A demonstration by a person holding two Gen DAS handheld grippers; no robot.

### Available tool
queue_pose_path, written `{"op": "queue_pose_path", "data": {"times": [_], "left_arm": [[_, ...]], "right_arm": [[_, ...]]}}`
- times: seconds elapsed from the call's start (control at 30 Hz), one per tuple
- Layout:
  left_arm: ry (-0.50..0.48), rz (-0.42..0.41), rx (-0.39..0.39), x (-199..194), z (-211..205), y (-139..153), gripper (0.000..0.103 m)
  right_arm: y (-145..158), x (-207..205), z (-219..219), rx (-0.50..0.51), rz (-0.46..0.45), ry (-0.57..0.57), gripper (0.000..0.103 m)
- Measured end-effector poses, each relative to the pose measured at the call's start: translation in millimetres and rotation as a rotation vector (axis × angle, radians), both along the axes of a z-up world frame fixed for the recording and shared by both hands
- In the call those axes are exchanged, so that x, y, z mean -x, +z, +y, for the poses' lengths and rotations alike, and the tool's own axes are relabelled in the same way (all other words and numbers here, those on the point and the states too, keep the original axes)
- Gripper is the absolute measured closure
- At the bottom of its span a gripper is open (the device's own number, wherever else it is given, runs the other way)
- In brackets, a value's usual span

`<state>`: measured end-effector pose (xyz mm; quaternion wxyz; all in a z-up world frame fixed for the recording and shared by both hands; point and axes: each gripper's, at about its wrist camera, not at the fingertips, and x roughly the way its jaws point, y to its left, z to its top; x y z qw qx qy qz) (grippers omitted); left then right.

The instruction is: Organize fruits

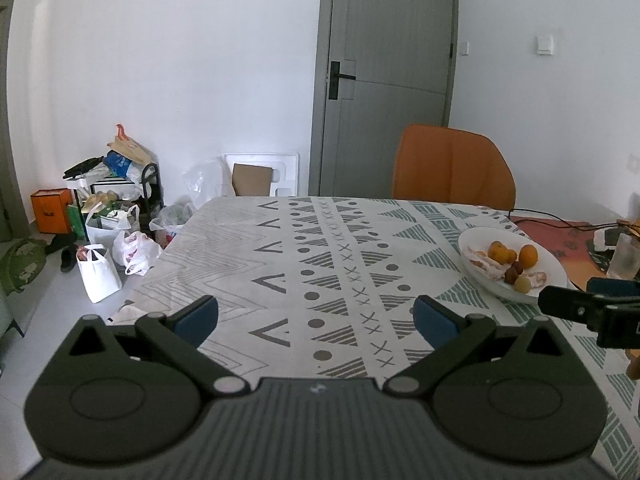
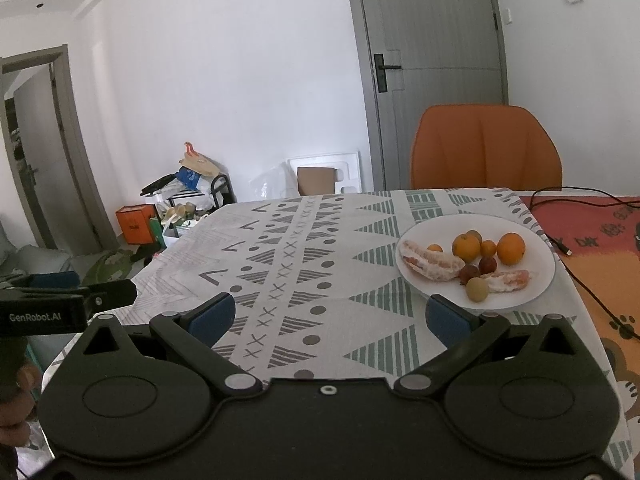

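Both grippers hang over the near edge of the patterned tablecloth (image 2: 304, 264), holding nothing: left gripper (image 1: 316, 318) has its jaws spread wide over bare cloth, right gripper (image 2: 330, 314) likewise spread wide and empty. Landmark is the white plate (image 2: 532, 300). All the fruit in view already sits on it, none on the cloth around it, so the scene fits fruit gathered and finished or fruit waiting to be sorted off or rearranged; can't tell which. If a pick comes, my read is go slow and straddle one piece only, since the pieces crowd each other and the peeled ones look soft and would squash. Right gripper's right fingertip (image 2: 448, 320) sits just beside the plate's near rim, plate ahead and to the right of the jaw gap, not between the jaws. Left gripper is well apart from the plate, off to the plate's left. On the plate near to far: a pale yellow-green small fruit (image 2: 477, 290) at the near rim, a peeled citrus segment (image 2: 510, 281) touching it on the right, two dark red small fruits (image 2: 478, 269), a big peeled citrus piece (image 2: 430, 264) on the plate's left, then whole oranges (image 2: 511, 248) toward the far side. Beyond the plate, an orange chair (image 2: 486, 148).
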<state>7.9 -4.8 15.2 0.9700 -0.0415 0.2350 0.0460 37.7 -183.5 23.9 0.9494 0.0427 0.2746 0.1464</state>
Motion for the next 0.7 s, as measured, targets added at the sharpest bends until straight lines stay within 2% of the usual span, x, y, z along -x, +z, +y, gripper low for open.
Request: {"op": "queue_pose_path", "data": {"times": [0.7], "left_arm": [[-0.002,0.002,-0.001,-1.7,-3.0,0.2,0.000]], "right_arm": [[-1.7,-0.8,-0.4,0.003,0.004,0.000,0.000]]}}
